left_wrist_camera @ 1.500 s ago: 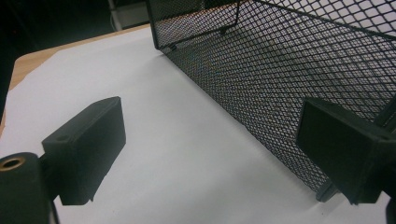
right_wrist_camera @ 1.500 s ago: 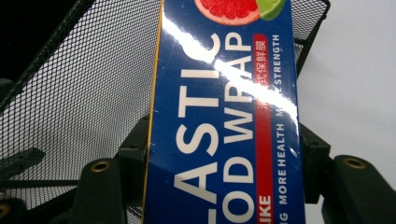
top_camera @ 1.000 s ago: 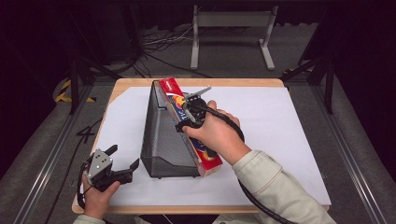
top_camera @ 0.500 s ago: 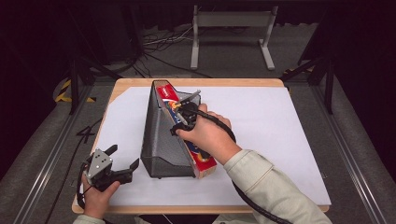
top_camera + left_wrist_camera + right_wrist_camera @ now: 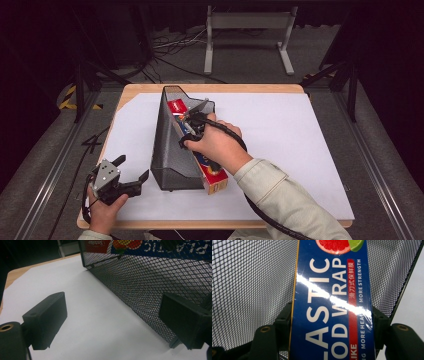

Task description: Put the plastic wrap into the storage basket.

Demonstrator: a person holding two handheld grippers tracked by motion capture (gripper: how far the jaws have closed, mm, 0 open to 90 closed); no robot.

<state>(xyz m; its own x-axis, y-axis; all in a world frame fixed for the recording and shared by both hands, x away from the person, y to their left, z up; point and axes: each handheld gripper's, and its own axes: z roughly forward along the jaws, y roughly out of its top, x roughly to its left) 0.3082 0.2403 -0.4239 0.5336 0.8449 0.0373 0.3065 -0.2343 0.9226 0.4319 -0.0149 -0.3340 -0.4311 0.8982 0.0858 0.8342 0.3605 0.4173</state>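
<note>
A black mesh file holder (image 5: 172, 145) stands on the white sheet left of the middle. A long blue and red plastic wrap box (image 5: 214, 176) lies along its open right side, far end inside the mesh. My right gripper (image 5: 192, 125) is shut on the box near its far half. In the right gripper view the box (image 5: 332, 302) sits between both jaws with mesh (image 5: 249, 290) behind it. My left gripper (image 5: 132, 168) rests open near the front left corner. In its own view, the left gripper (image 5: 115, 315) has bare sheet between its jaws and the holder (image 5: 150, 277) just ahead.
The white sheet (image 5: 300, 145) covers most of the wooden table (image 5: 210, 88), with wide room on its right half. A grey metal stand (image 5: 247, 30) and cables lie on the floor beyond the far edge. The right gripper's cable (image 5: 260, 212) trails along the sleeve.
My right gripper has shifted left with the box, drawing it closer against the mesh holder. The left gripper has stayed put and open.
</note>
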